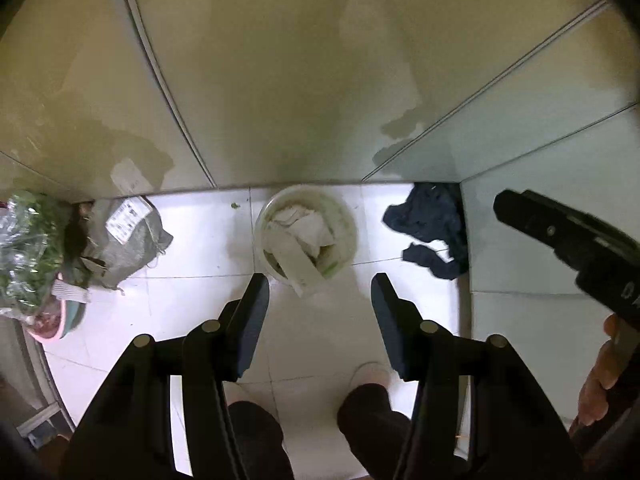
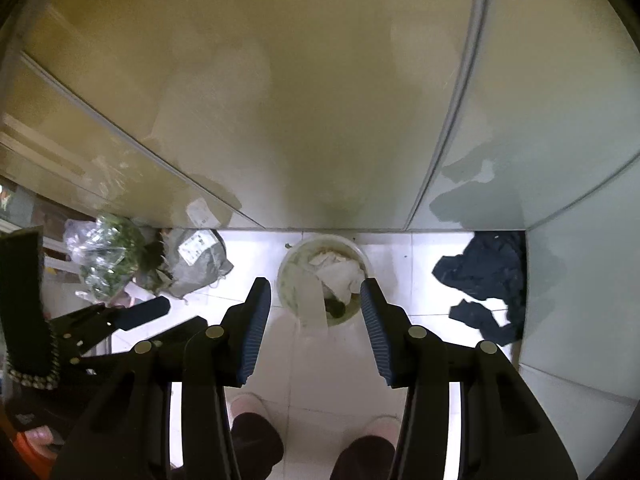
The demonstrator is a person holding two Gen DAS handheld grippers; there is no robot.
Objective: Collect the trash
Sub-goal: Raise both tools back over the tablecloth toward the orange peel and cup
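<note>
A white round trash bucket [image 1: 347, 220] stands on the white tiled floor against a cabinet, filled with crumpled paper [image 1: 301, 227]; it also shows in the right wrist view [image 2: 292, 280]. My left gripper [image 1: 320, 280] is open and empty, held above the floor just in front of the bucket. My right gripper [image 2: 316, 284] is open and empty, also above the bucket's near side. The right gripper shows at the right edge of the left wrist view [image 1: 560, 236]. The left gripper shows at the left in the right wrist view [image 2: 140, 314].
A grey parcel bag with a label [image 1: 128, 236] and a clear bag of greens [image 1: 28, 248] lie left of the bucket. A dark blue cloth [image 1: 432, 232] lies in the right corner. Cabinet doors [image 1: 280, 80] rise behind. The person's slippered feet [image 1: 370, 376] stand below.
</note>
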